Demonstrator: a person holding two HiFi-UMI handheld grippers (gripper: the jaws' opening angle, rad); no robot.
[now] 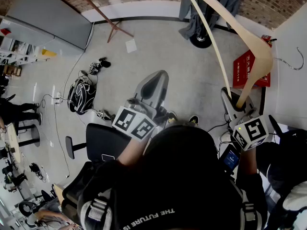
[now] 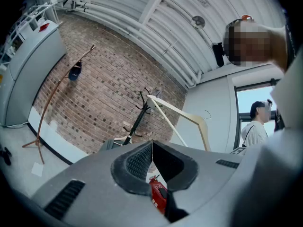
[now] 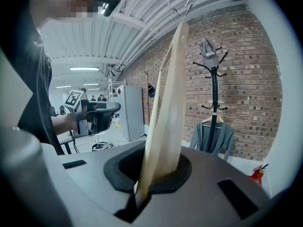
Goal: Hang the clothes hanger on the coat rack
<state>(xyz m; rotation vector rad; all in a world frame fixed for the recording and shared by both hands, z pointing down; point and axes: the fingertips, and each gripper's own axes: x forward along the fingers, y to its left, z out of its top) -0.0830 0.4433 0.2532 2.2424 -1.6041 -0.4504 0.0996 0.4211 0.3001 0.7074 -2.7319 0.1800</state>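
Hanger (image 3: 165, 117) grip first: your right gripper (image 3: 156, 176) has its jaws clamped on the low end of one wooden arm, and the wood stands up out of them at a slight tilt. The wire hook (image 1: 293, 61) sits at the far end, up and off to your right. You are holding it by a long lever, so I judge that small wrist turns will swing the hook widely. Squeeze firmly and move slowly.

Your left gripper (image 2: 152, 148) has its jaws pressed together on nothing and is held out to your left. If the hanger wobbles, you could open it and steady the other wooden arm.

The hanger is in the air, well apart from the coat rack (image 3: 214, 93), which stands against the brick wall ahead. The rack carries a cap (image 3: 209, 48) on top and a grey jacket (image 3: 211, 138) on another hanger lower down. Aim for a bare upper peg (image 3: 197, 65), clear of both.

Bring the hook in above that peg with its open side facing down, then lower it until the wire bears on the peg. Open the jaws only once the hanger rests there.
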